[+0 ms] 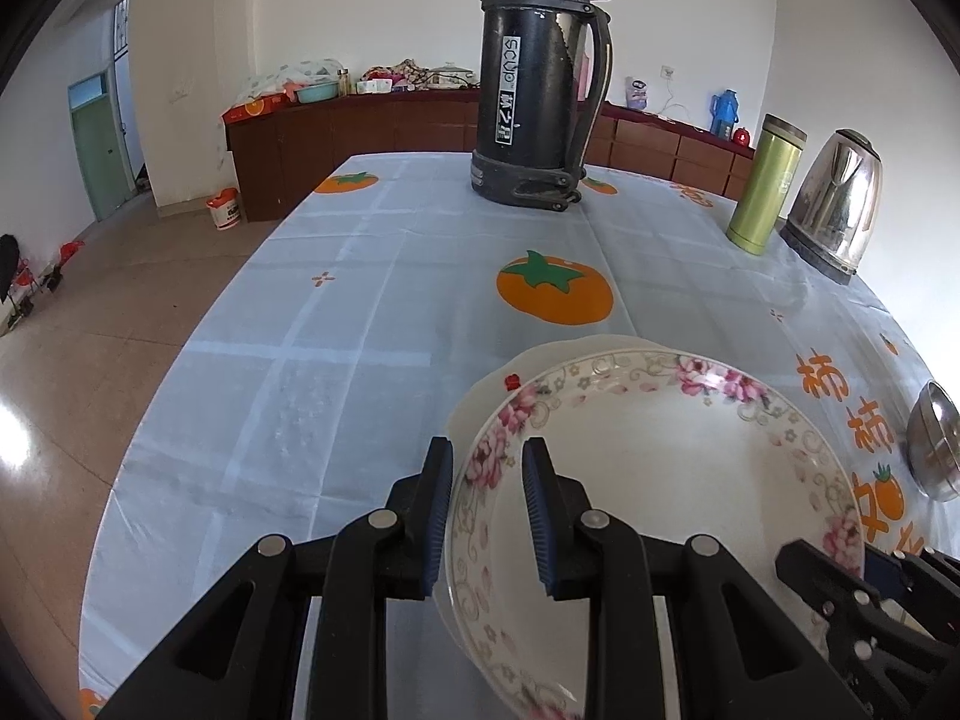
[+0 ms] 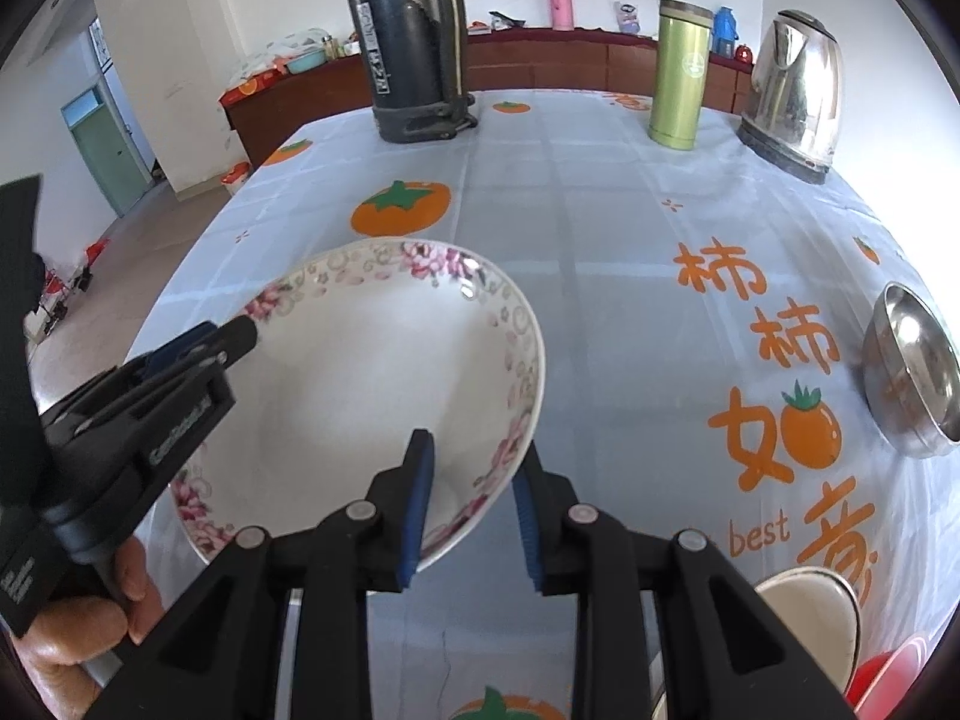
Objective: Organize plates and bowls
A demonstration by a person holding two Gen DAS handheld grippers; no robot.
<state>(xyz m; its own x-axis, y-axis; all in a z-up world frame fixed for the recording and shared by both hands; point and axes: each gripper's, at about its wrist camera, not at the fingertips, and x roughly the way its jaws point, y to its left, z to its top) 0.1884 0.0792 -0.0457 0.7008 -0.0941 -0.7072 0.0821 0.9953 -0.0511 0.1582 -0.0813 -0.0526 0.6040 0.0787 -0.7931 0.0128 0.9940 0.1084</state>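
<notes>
A white plate with a pink flower rim point(image 1: 660, 468) is held above the table between both grippers. My left gripper point(image 1: 487, 516) straddles its left rim, one finger under and one inside the plate. My right gripper point(image 2: 471, 510) straddles its near right rim point(image 2: 510, 450) the same way. In the left wrist view a second white plate edge point(image 1: 540, 360) shows beneath the flowered one. A steel bowl point(image 2: 912, 372) lies on its side at the right. A cream bowl point(image 2: 810, 612) sits at the near right.
A tall black thermos point(image 1: 540, 78), a green flask point(image 1: 765, 186) and a steel kettle point(image 1: 837, 204) stand at the table's far side. The cloth is pale blue with orange persimmons point(image 1: 555, 291). A red item point(image 2: 888, 678) lies near the cream bowl.
</notes>
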